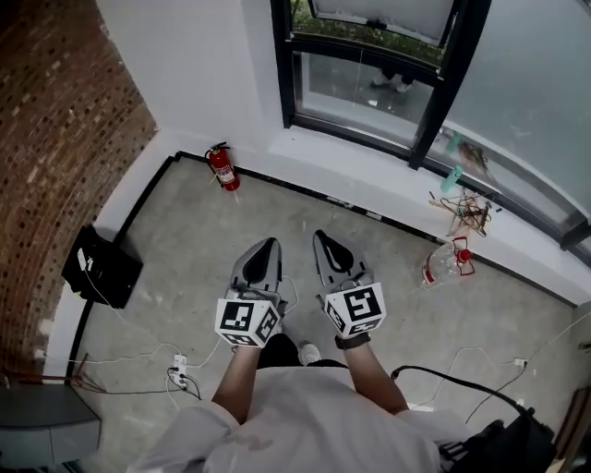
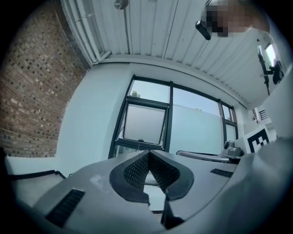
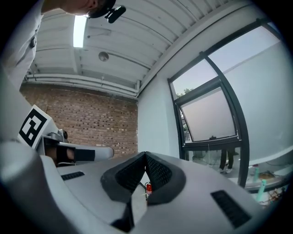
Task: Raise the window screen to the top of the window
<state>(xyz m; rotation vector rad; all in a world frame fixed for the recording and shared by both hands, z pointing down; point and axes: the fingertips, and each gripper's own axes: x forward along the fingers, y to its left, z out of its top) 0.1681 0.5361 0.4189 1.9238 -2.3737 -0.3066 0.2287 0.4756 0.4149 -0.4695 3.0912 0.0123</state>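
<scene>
The window with dark frames is in the far wall, above a white sill. Its pale grey screen hangs over the left section, with its lower bar partway up; it shows also in the right gripper view and at the top of the head view. My left gripper and right gripper are held side by side over the floor, well short of the window and pointing towards it. The left gripper is shut on nothing, and the right gripper likewise.
A red fire extinguisher stands by the wall at the left. A black case lies near the brick wall. A plastic bottle and a heap of sticks lie under the sill at the right. Cables cross the floor.
</scene>
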